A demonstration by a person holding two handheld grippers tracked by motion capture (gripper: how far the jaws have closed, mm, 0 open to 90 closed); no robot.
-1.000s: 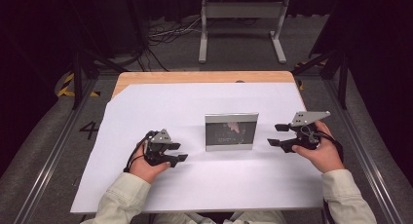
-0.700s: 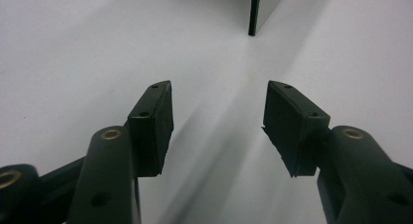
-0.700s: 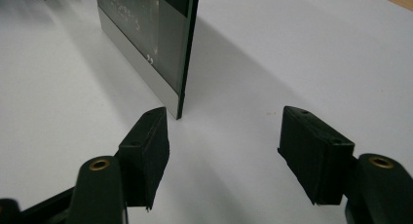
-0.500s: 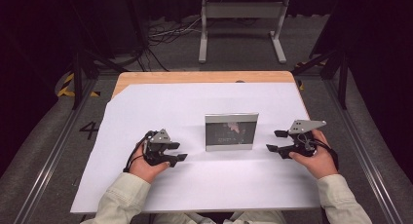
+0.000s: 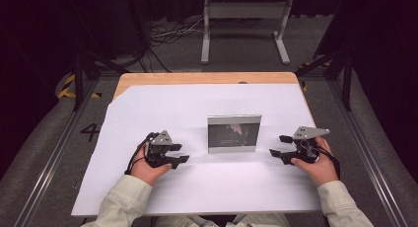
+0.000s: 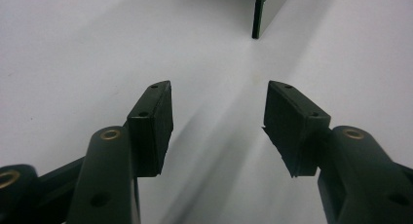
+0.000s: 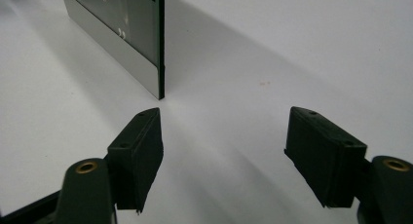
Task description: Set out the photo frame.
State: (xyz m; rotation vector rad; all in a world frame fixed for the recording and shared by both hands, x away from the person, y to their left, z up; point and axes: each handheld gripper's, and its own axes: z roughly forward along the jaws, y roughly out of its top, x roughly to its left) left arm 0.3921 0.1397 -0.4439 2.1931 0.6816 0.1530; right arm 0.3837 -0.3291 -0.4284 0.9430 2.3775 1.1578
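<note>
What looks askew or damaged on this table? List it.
Nothing stands out. The picture frame stands upright and square on the white sheet, apart from both open claws: the left claw and the right claw. One corner of the sheet is cut off, baring the wooden tabletop.

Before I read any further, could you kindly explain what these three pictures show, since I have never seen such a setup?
A person sits at a table covered with a white sheet and holds a black hand-held gripper in each hand. The high view looks down from above: the left gripper and the right gripper flank a small upright silver-framed picture frame. The other two pictures come from cameras riding on the grippers, looking along their own black jaws. Both grippers are open and hold nothing. The right gripper is close to the frame's edge; the left gripper is farther away from it.
</note>
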